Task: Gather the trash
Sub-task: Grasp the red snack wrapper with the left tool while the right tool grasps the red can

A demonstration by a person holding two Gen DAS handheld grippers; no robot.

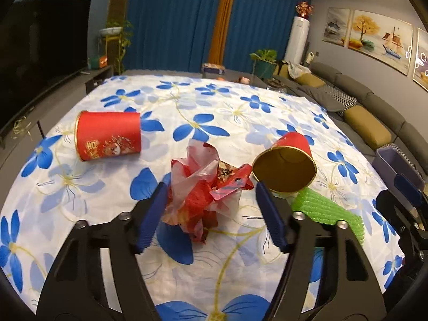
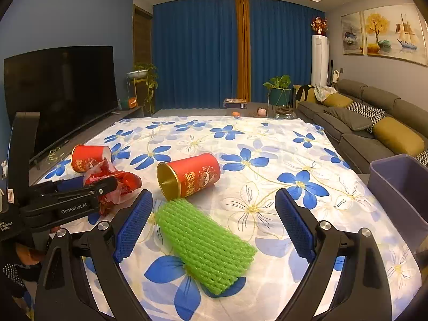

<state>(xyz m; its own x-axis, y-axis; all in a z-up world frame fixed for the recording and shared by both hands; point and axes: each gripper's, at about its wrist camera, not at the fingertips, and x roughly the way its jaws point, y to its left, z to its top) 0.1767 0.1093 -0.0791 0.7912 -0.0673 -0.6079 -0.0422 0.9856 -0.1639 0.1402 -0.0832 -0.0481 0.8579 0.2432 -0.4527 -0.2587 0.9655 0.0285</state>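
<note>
A crumpled red and clear plastic wrapper [image 1: 203, 192] lies on the flowered tablecloth between the jaws of my open left gripper [image 1: 211, 195], whose left pad touches it. It also shows in the right wrist view [image 2: 117, 184]. A green foam net sleeve [image 2: 206, 243] lies flat between the jaws of my open right gripper [image 2: 214, 206]; it also shows in the left wrist view [image 1: 326, 208]. Two red cans lie on their sides: one at the far left [image 1: 107, 136] [image 2: 89, 157], one with its gold mouth toward me [image 1: 286, 165] [image 2: 190, 176].
A grey-blue plastic bin [image 2: 401, 195] stands at the table's right edge, also in the left wrist view [image 1: 396, 160]. A grey sofa [image 2: 374, 123] runs along the right. A TV [image 2: 61, 91] stands at the left. My left gripper's body [image 2: 58, 203] sits left of the right gripper.
</note>
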